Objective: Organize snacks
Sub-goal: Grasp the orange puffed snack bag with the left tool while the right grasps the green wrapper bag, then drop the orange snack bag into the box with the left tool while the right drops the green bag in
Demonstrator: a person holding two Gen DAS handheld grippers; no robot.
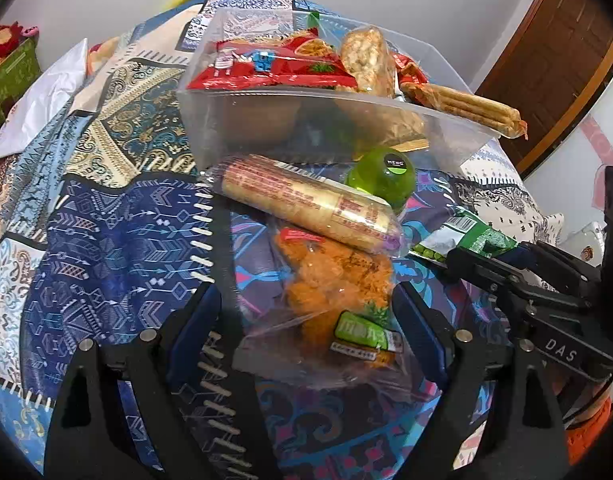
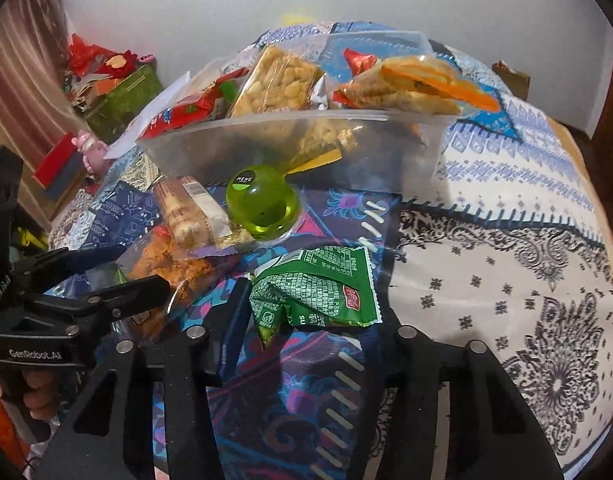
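A clear plastic bin (image 1: 306, 120) (image 2: 290, 140) holds several snack packs and stands on the patterned cloth. In front of it lie a beige cracker roll (image 1: 306, 204) (image 2: 190, 212), a green round jelly cup (image 1: 382, 178) (image 2: 262, 204), a clear bag of orange snack (image 1: 338, 284) (image 2: 166, 264) and a green packet (image 1: 470, 238) (image 2: 318, 292). My left gripper (image 1: 306, 312) is open, its fingers on either side of the orange snack bag. My right gripper (image 2: 310, 316) is open around the green packet; it also shows in the left wrist view (image 1: 518, 280).
The patterned patchwork cloth (image 1: 106, 220) (image 2: 506, 240) covers the surface. A white cloth (image 1: 38, 100) and a green box (image 1: 10, 76) (image 2: 126, 96) lie at the left. A wooden door (image 1: 546, 60) stands at the right.
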